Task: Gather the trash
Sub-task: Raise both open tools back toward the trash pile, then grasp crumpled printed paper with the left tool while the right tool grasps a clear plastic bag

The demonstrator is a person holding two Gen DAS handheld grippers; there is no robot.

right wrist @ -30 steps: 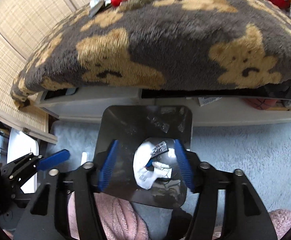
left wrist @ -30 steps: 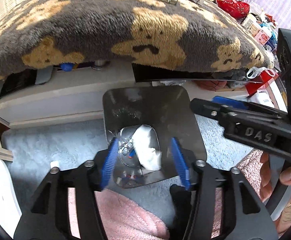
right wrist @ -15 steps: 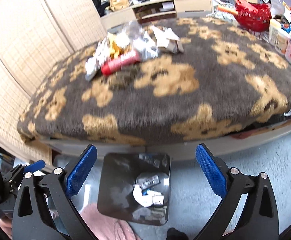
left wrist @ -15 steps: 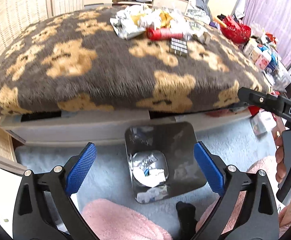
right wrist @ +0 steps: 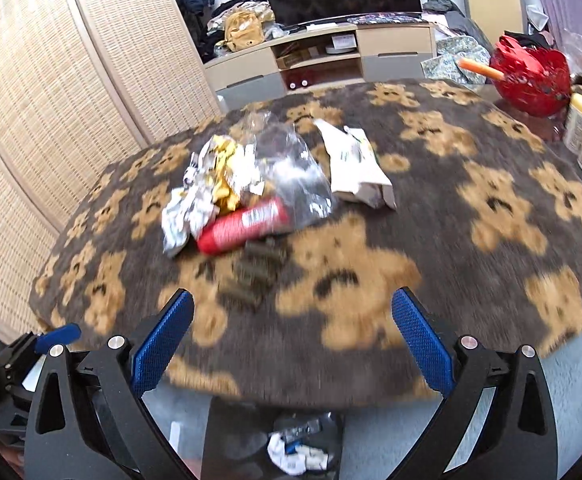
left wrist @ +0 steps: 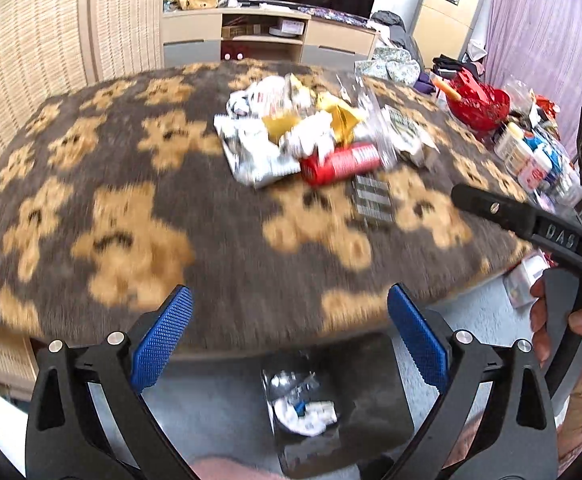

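Bear-print counter (left wrist: 139, 216) carries the trash pile (left wrist: 303, 140) mid-surface, bin (left wrist: 355, 404) on the floor below its near edge for drop-off; left tongs (left wrist: 289, 336) and right tongs (right wrist: 291, 338) both spread wide, empty, likely ready for pickup.

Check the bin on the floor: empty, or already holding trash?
Holding trash. The black bin below the table edge has white crumpled paper and clear wrappers at its bottom, also seen in the right wrist view. Not full.
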